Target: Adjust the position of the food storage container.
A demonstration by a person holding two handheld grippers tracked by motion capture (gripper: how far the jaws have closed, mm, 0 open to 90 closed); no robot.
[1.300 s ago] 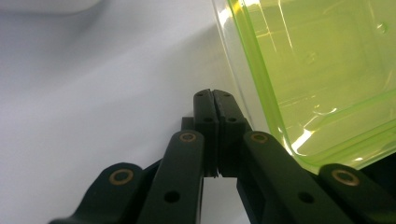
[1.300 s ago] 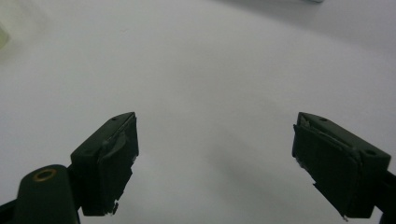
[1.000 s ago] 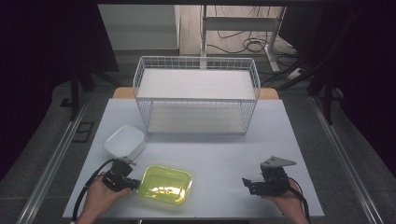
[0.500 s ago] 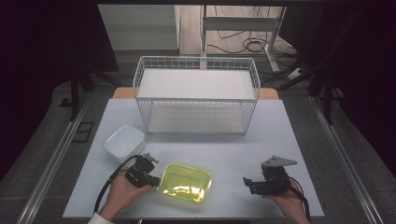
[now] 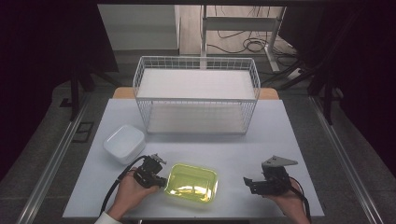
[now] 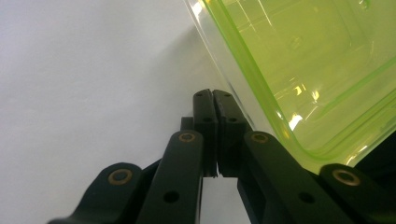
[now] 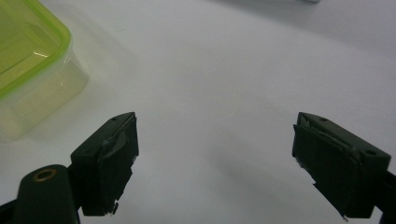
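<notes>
Two grippers work: left gripper (image 5: 156, 176), jaws pressed together with nothing between, has pushed the translucent yellow-green plastic container (image 5: 192, 182) rightward along the table's (image 5: 280, 126) near edge; right gripper (image 5: 252, 183) waits spread

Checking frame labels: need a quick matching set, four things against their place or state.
Things:
1. green container
2. white bowl
3. wire basket
4. right gripper

Places or states:
A. far side of the table, standing empty
B. jaws wide apart
C. near edge, next to the shut left gripper
D. left part of the table, upside down

Pairs: 1-C, 2-D, 3-A, 4-B
</notes>
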